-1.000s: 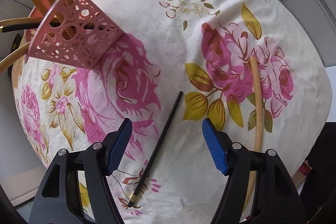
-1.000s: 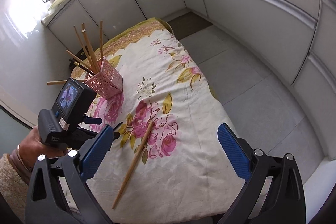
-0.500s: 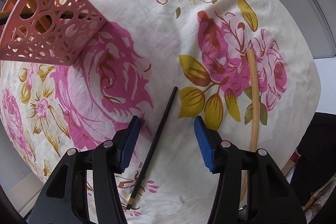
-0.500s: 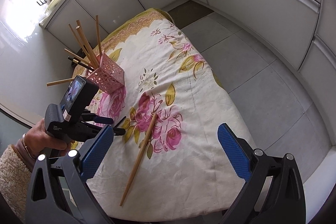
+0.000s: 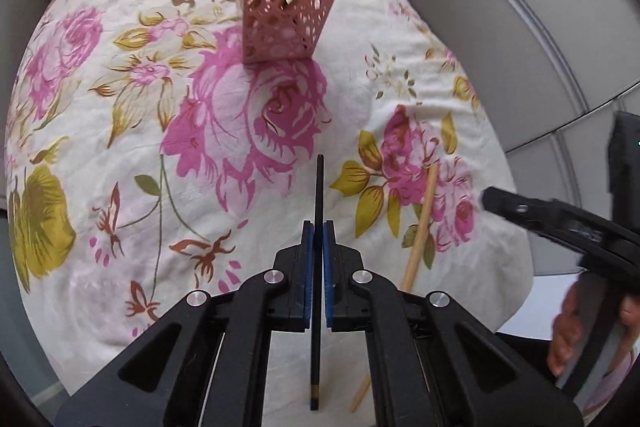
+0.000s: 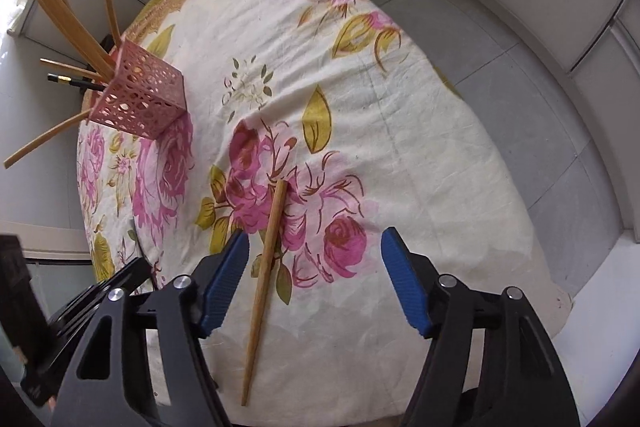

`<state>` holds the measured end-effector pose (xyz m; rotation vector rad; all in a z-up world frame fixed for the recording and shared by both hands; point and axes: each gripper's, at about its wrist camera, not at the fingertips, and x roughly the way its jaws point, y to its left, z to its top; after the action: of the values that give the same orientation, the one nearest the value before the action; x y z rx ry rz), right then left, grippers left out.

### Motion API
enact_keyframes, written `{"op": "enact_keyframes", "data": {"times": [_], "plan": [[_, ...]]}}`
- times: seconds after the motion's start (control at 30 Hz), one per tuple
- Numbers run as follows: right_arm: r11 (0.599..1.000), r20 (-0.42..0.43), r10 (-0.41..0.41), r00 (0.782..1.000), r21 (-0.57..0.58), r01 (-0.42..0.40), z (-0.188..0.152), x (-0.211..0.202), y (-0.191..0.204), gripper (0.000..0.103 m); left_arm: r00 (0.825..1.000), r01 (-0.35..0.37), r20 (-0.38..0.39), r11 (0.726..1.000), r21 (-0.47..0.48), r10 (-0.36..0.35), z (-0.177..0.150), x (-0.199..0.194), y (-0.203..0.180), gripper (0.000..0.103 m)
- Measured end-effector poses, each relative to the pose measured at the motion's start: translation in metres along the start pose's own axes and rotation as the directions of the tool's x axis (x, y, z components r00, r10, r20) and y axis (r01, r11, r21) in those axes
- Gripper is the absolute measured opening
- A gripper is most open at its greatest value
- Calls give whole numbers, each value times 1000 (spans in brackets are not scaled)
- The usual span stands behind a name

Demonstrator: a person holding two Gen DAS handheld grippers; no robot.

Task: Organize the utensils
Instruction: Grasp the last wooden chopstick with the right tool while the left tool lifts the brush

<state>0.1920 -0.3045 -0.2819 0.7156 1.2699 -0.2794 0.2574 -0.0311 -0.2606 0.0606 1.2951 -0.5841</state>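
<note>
**Near the cloth's front edge: one chopstick clamped, one lying between open jaws**

Between your left gripper's (image 5: 317, 247) blue pads (image 5: 307, 259) the black chopstick (image 5: 319, 187) is pinched tight, jaws fully closed on it; it runs straight through the grip, its tip pointing toward the pink holder (image 5: 286, 15) and its gold-banded end sticking out behind the pads. The holder stands upright at the far end of the floral cloth (image 5: 120, 147), well apart from the gripper, with wooden and black sticks fanning out of its top. Open cloth lies between the two.

Your right gripper (image 6: 314, 267) has just been closing but its jaws are still apart, touching nothing. The wooden chopstick (image 6: 266, 275) lies flat on the cloth between them, nearer the left pad (image 6: 224, 279), its thin end close to the front edge of the cloth. To the right of it the cloth is bare out to its edge, where it drops toward the grey floor (image 6: 540, 131). The left gripper's body shows at the lower left of the right wrist view, just beside the right one.
</note>
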Motion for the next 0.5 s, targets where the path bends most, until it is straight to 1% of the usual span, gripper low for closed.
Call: {"op": "enact_keyframes", "data": {"times": [0.03,0.07,0.1,0.17,0.2,0.23,0.3,0.4,0.43,0.5], "plan": [[1000,-22,-1,1000,13,1,1,6,4,51,1000,7,27,1000,-9,-7,-4,-11,3,3],[1000,-38,-22,999,22,22,2,12,7,51,999,8,50,1000,-14,-7,-6,-20,4,3],[999,-34,-46,998,18,47,4,15,12,51,997,11,73,1000,-23,-10,-6,-26,-5,3],[991,0,-131,991,2,131,8,17,23,51,994,30,108,998,-48,-25,-4,-32,-12,3],[988,7,-157,987,2,157,11,18,27,51,992,37,119,998,-56,-30,-7,-36,-8,3],[984,6,-180,984,1,180,13,20,30,51,991,39,126,997,-59,-31,-3,-36,-17,3],[975,-4,-224,975,0,224,18,25,34,51,989,47,142,997,-62,-38,-3,-46,-13,3],[967,-45,-253,966,4,254,22,40,36,51,985,56,169,997,-60,-45,-1,-52,-9,3],[968,-57,-250,967,7,250,23,45,37,54,983,65,174,996,-56,-54,-2,-53,-8,3],[970,-38,-244,969,5,244,25,49,43,55,981,72,184,996,-51,-61,-3,-57,-6,3]]}}
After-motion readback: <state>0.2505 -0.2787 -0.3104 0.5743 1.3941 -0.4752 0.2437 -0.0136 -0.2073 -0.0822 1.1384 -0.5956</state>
